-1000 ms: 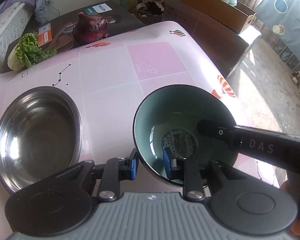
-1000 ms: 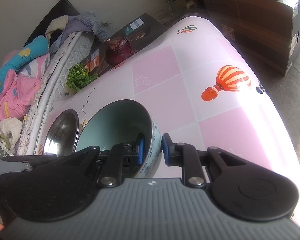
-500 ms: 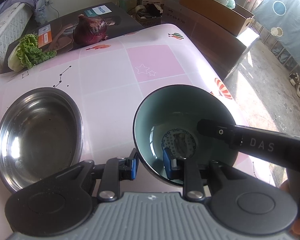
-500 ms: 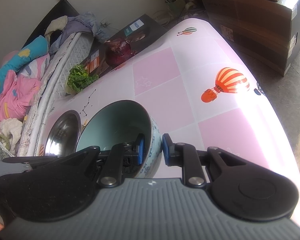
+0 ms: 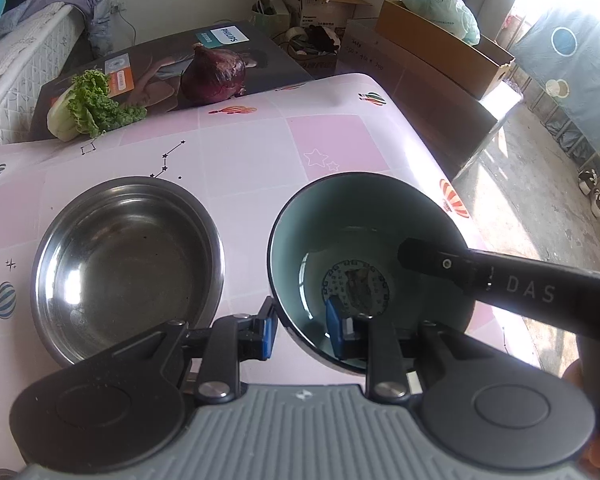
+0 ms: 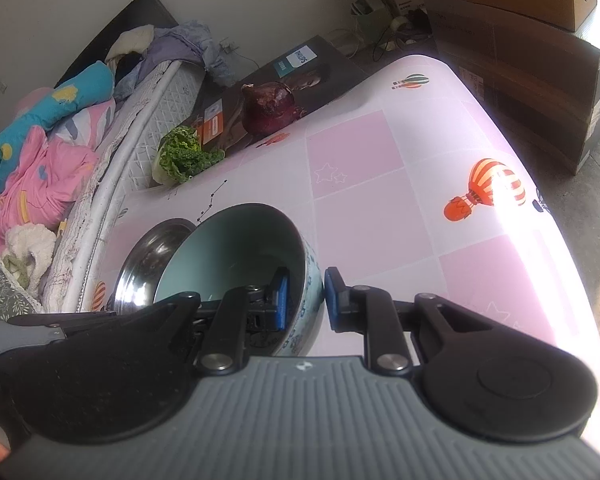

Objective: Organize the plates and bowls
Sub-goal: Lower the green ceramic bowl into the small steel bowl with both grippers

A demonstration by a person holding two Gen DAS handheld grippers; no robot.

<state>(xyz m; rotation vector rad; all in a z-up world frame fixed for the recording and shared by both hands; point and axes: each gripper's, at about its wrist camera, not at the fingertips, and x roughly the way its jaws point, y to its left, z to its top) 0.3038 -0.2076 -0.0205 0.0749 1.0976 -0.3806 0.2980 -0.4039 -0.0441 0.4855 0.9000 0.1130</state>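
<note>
A teal ceramic bowl [image 5: 364, 240] with a blue-patterned outside [image 6: 236, 256] is held up over the pink table. My left gripper [image 5: 300, 330] is shut on its near rim, one pad inside and one outside. My right gripper [image 6: 305, 294] is shut on the rim at the bowl's right side, and its finger reaches into the bowl in the left wrist view [image 5: 432, 258]. A steel bowl [image 5: 128, 264] sits on the table just left of the teal bowl; it also shows in the right wrist view [image 6: 152, 256].
A red cabbage [image 5: 214, 76] and a lettuce [image 5: 88, 106] lie on a dark box [image 5: 160, 64] at the table's far edge. The table's right edge [image 5: 428, 152] drops to the floor by cardboard boxes [image 5: 440, 44]. A bed with clothes [image 6: 40, 152] lies left.
Both grippers and the teal bowl have shifted a little toward the steel bowl. The grips are unchanged.
</note>
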